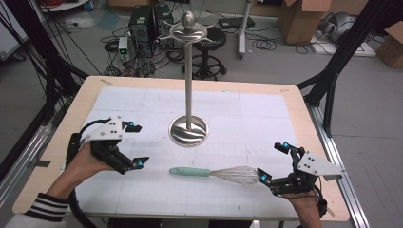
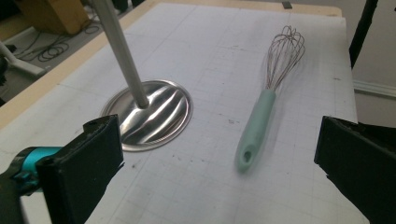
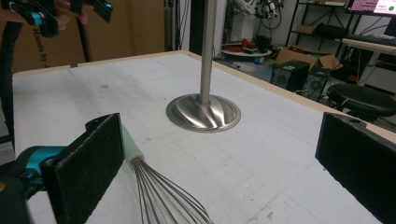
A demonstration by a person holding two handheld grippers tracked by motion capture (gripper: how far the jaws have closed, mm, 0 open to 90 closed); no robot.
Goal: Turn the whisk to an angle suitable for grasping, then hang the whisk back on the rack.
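1. The wire whisk with a mint-green handle [image 1: 214, 173] lies flat just in front of the tall steel stand with a round base [image 1: 188, 130], long axis across the table, wires toward the right gripper [image 1: 273, 164].
2. Bare white mat [image 1: 142, 199] surrounds it.
3. Both the right gripper and the left gripper [image 1: 135, 146] are spread wide, holding nothing.

whisk [image 1: 216, 172] lying on table [image 1: 266, 95], just before stand [image 1: 188, 129], between both claws

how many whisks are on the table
1. The whisk lies flat on the white mat, in front of the steel stand, between the left gripper and right gripper.
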